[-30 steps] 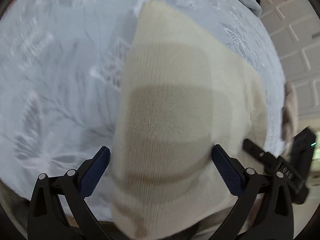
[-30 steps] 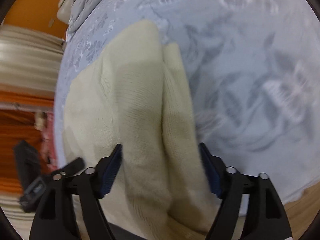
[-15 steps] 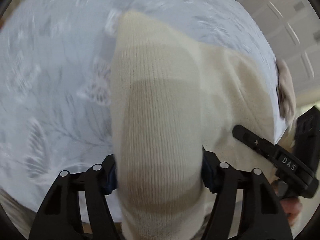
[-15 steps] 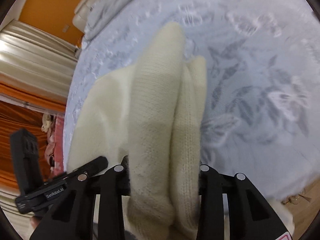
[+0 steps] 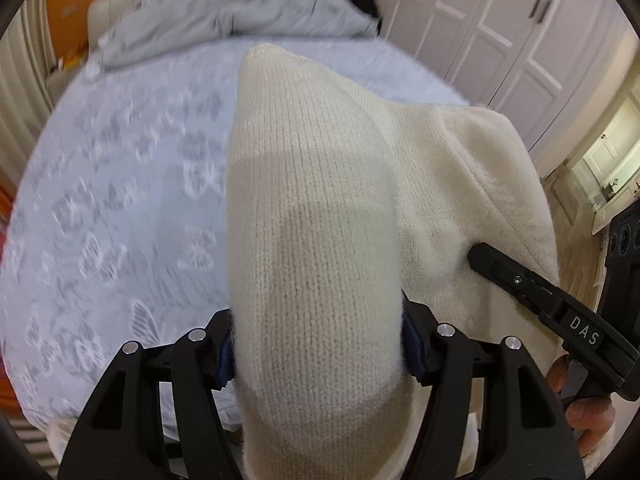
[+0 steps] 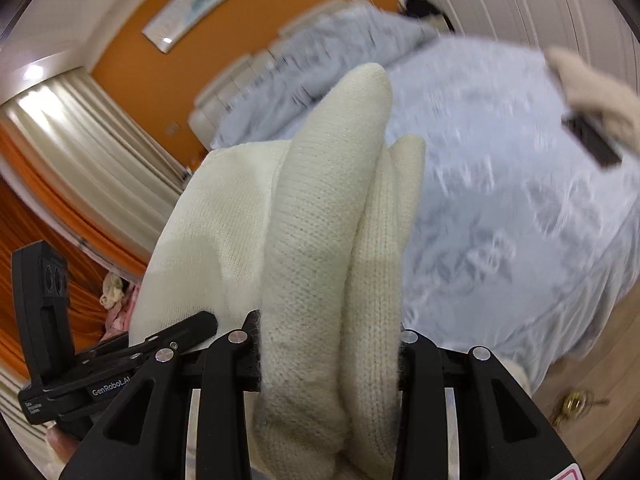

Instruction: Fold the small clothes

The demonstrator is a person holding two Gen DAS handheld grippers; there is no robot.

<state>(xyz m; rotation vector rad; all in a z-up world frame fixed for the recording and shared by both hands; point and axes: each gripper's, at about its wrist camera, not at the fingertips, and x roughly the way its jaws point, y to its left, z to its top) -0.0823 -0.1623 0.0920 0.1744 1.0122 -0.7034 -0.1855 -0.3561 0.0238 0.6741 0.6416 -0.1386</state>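
A cream knitted garment (image 5: pixel 320 208) is held up above a pale blue bed (image 5: pixel 120 200) with a butterfly pattern. My left gripper (image 5: pixel 318 344) is shut on a bunched edge of it. My right gripper (image 6: pixel 330 344) is shut on another bunched edge of the same garment (image 6: pixel 320 220), which shows two thick folds side by side. The cloth stretches between the two grippers. The right gripper's black finger shows in the left wrist view (image 5: pixel 536 296), and the left gripper shows in the right wrist view (image 6: pixel 120 356). The cloth hides both pairs of pads.
A rumpled grey duvet (image 5: pixel 224 16) lies at the head of the bed, before an orange wall (image 6: pixel 248 36). White wardrobe doors (image 5: pixel 500 20) stand on the right. Beige curtains (image 6: pixel 92 152) hang on the left. A tan and dark object (image 6: pixel 592 108) lies on the bed's far side.
Both grippers closed on the garment's edges and lifted it off the bed. The views tilted up, so the headboard, wall and wardrobe now show.
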